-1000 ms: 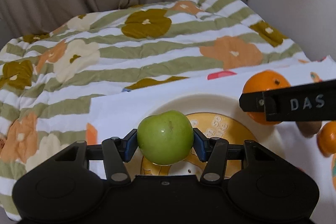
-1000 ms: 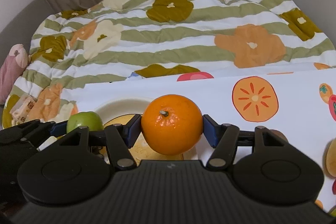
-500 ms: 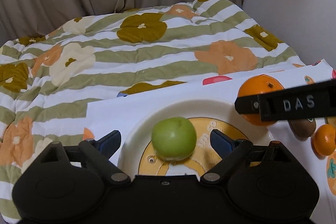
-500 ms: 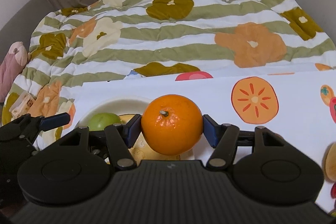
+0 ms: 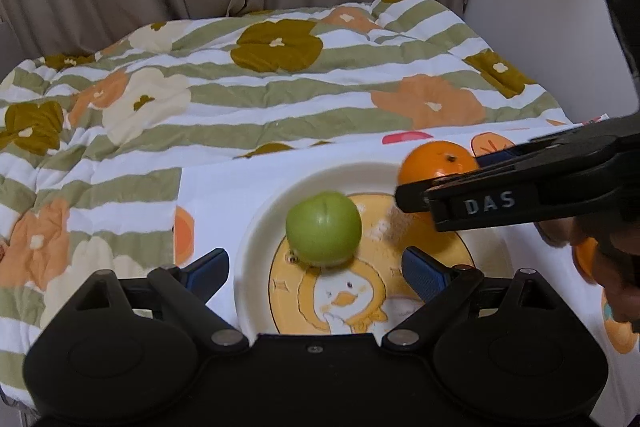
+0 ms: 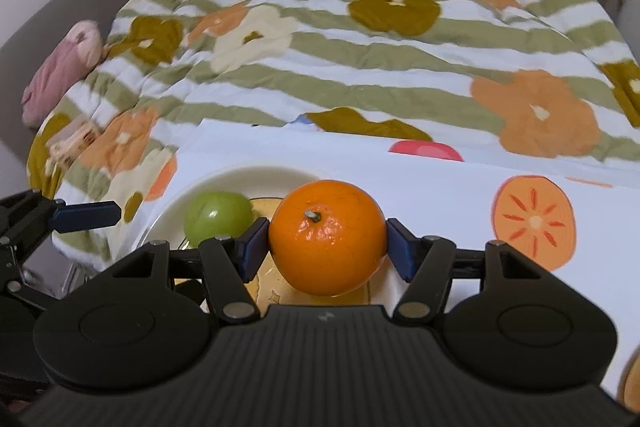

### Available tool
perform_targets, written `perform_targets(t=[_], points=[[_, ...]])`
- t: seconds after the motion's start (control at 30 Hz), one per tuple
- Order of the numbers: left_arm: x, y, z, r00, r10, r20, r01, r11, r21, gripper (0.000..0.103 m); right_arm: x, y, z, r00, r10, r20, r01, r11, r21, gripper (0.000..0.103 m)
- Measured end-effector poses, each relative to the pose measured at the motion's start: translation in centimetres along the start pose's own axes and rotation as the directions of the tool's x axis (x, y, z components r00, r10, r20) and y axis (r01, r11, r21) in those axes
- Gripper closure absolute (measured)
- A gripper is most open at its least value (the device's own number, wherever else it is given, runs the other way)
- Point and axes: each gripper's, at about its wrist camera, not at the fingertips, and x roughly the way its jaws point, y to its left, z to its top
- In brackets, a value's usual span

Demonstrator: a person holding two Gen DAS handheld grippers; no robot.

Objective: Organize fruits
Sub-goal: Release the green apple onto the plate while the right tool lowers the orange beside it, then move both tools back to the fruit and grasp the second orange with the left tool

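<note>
Left wrist view: the left gripper (image 5: pixel 316 269) is seen spread wide, its 2 blue pads (image 5: pixel 423 273) parted and nothing held between them. Just ahead of the pads, the green apple (image 5: pixel 323 233) is seen resting on the plate (image 5: pixel 256 251), over the yellow duck print, touched by neither pad. To the right, the orange (image 5: pixel 438 165) is gripped by the right gripper (image 5: pixel 460 183), which is marked "DAS" on its side, at the plate's far right rim.

Right wrist view: the orange (image 6: pixel 327 237) is pinched firmly between the right gripper's (image 6: pixel 327 247) 2 blue pads, stem up, above the plate (image 6: pixel 224 177). The apple (image 6: pixel 218 215) is found to its left on the plate. At far left, 1 blue pad of the left gripper (image 6: pixel 86 215) is visible. The plate is set on a white cloth (image 6: pixel 440 187) printed with fruit, laid over a flowered striped quilt (image 6: pixel 360 67).
</note>
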Motion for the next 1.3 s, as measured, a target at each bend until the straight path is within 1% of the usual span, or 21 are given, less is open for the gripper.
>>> perform_targets(t=[0.1,0.3,0.37,0.4,0.43,0.5,0.77,0.9,1.03,1.17,1.3], points=[[0.1,0.1,-0.3,1.000,0.004,-0.007,-0.004,1.000,0.000,0.007,0.5,0.5,-0.1,1.000,0.019,0.003,-0.019,0.999,-0.043,0.026],[0.3,0.1,-0.5,1.000,0.001,-0.010,-0.001,1.000,0.000,0.007,1.5,0.9,-0.4,1.000,0.030,0.000,-0.030,0.996,-0.085,0.025],[0.3,0.2,-0.6,1.000,0.000,-0.010,0.000,1.000,-0.001,0.007,1.1,0.7,-0.6,0.999,0.041,0.036,-0.038,0.995,-0.090,0.025],[0.3,0.2,-0.6,1.000,0.000,-0.010,0.000,1.000,-0.001,0.007,0.9,0.8,-0.5,0.998,0.046,0.051,-0.041,0.995,-0.094,0.022],[0.3,0.2,-0.6,1.000,-0.001,-0.011,0.001,1.000,-0.001,0.007,0.7,0.8,-0.4,0.997,0.046,0.062,-0.039,0.994,-0.101,0.015],[0.2,0.1,-0.6,1.000,-0.002,-0.010,0.002,1.000,0.000,0.007,0.5,0.8,-0.1,0.998,0.025,0.053,-0.020,0.995,-0.101,0.000],[-0.5,0.0,-0.7,1.000,0.002,0.003,-0.002,1.000,-0.005,0.007,-0.7,0.1,-0.6,0.999,0.030,0.028,-0.029,0.999,-0.028,0.000],[-1.4,-0.2,-0.8,1.000,0.015,0.018,-0.015,1.000,-0.006,0.007,-2.0,0.3,-0.7,0.997,0.033,0.063,-0.032,0.999,-0.028,0.000],[-2.7,-0.7,-0.8,0.999,0.024,0.033,-0.024,1.000,-0.007,0.007,-4.0,0.7,-0.8,0.997,0.015,0.080,-0.012,0.999,-0.047,0.000],[-4.5,-1.2,-0.8,0.998,0.027,0.053,-0.026,0.999,-0.023,0.007,-6.8,1.3,-1.2,0.996,-0.021,0.090,0.027,0.998,-0.062,0.000],[-6.6,-2.3,-0.8,0.997,0.023,0.075,-0.021,0.999,-0.031,0.007,-10.1,1.1,-1.8,0.994,-0.046,0.097,0.049,0.998,-0.027,0.000]])
